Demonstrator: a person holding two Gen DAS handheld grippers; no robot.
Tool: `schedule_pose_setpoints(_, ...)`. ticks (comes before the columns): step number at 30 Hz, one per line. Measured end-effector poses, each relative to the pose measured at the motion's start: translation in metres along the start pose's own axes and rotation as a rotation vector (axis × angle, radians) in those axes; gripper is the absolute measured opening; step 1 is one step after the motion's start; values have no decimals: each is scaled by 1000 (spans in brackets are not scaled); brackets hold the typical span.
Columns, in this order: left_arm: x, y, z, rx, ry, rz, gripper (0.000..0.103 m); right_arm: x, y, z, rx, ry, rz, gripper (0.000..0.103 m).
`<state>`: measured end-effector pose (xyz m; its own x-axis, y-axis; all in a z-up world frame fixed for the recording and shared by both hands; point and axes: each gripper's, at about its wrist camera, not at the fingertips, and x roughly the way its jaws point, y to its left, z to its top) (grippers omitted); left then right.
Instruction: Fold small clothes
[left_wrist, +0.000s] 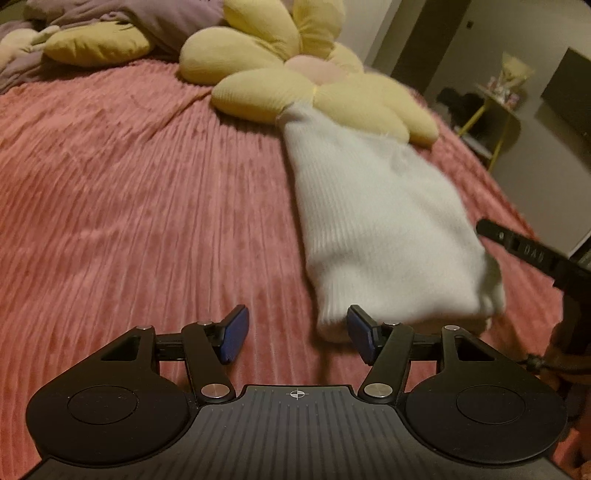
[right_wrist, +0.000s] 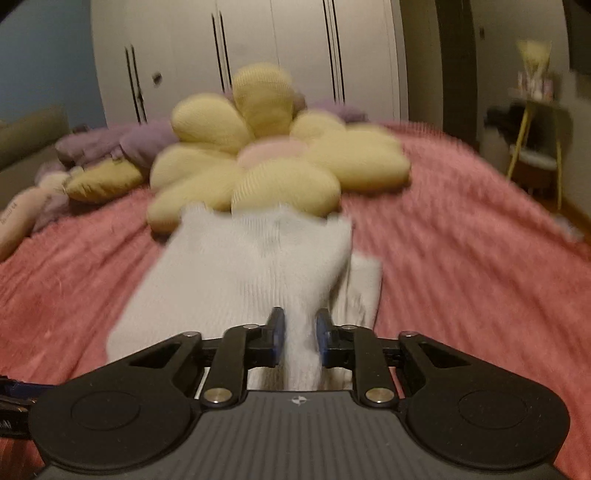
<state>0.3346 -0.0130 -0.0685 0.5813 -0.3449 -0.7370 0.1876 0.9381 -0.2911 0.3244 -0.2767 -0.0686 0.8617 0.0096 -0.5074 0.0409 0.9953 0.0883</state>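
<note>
A white ribbed sock (left_wrist: 384, 229) lies flat on the pink ribbed bedspread (left_wrist: 147, 192), its far end against a yellow flower cushion (left_wrist: 295, 85). My left gripper (left_wrist: 295, 317) stands open just above the bedspread with nothing between its blue pads; its right pad (left_wrist: 360, 332) sits at the sock's near left corner. My right gripper (right_wrist: 300, 321) is shut on the near end of the sock (right_wrist: 240, 280), pinching a bunched ridge of the fabric and lifting it a little. Its black finger (left_wrist: 517, 247) shows at the right edge of the left wrist view.
Purple pillows (right_wrist: 122, 144) and a smaller yellow cushion (left_wrist: 99, 44) lie at the head of the bed. White wardrobe doors (right_wrist: 258, 48) stand behind. A yellow-legged side table (right_wrist: 532, 140) stands off the bed's right edge. Bare bedspread stretches to the left of the sock.
</note>
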Motion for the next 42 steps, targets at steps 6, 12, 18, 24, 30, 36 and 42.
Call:
schedule_pose_setpoints(6, 8, 6, 4, -81, 32, -83, 64, 3, -26, -9, 161, 98, 40, 10)
schedule_pose_setpoints(12, 23, 14, 6, -174, 63, -145, 64, -31, -56, -35, 462, 121, 208, 26)
schedule_pose_setpoints(18, 16, 13, -5, -237, 48, -214, 65, -26, -74, -79, 776, 207, 390, 45)
schedule_pose_setpoints(24, 17, 1, -25, -235, 46, -176, 68, -13, -73, -90, 883, 168, 427, 45)
schedule_pose_setpoints(30, 13, 7, -29, -417, 0, -374, 68, -3, -71, -93, 917, 164, 450, 29)
schedule_pose_setpoints(36, 39, 24, -39, -669, -12, -412, 65, 3, -72, -95, 978, 149, 475, 34)
schedule_pose_setpoints(42, 45, 31, -42, -814, -68, -422, 41, 12, -72, -97, 1017, 153, 492, 34)
